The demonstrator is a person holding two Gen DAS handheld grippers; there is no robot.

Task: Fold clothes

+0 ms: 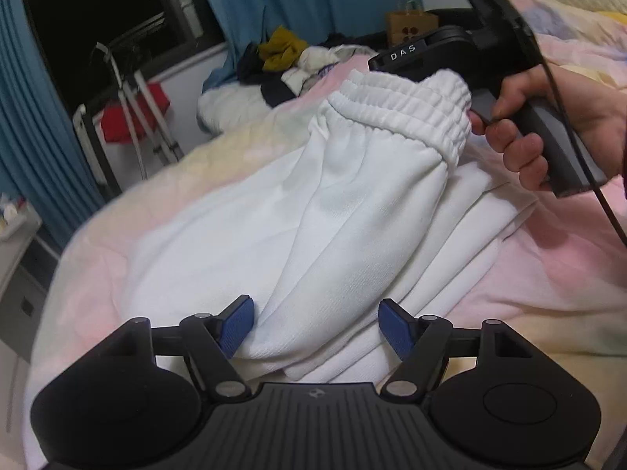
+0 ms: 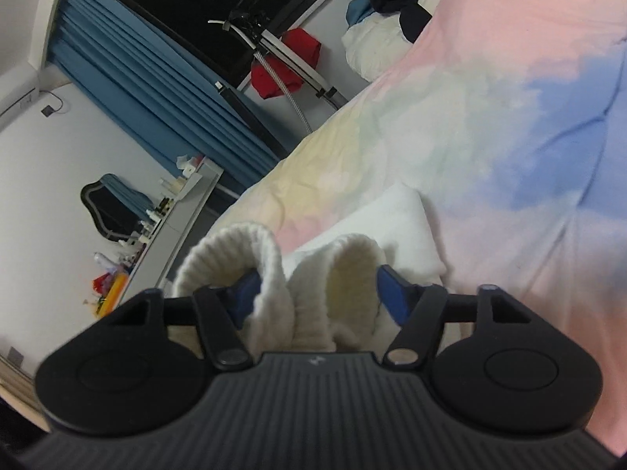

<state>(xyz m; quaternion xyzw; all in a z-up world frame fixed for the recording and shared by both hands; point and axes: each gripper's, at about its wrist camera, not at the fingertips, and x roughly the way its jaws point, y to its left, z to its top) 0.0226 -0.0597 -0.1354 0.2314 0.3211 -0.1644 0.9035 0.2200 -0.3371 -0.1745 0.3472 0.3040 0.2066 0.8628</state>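
White trousers [image 1: 313, 211] are laid across the pastel bed cover [image 1: 548, 274], folded end between the spread left gripper [image 1: 315, 327] pads, unpinched. The ribbed cuffs [image 2: 313, 293] are bunched between the half-wide right gripper [image 2: 317, 293] pads; grip cannot be told. A clothes pile [image 1: 290, 62] is noted at the cover's far edge

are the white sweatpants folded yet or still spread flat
Partly folded. The white sweatpants lie in stacked layers on the bedspread, with the elastic waistband lifted and doubled over by the right hand-held gripper.
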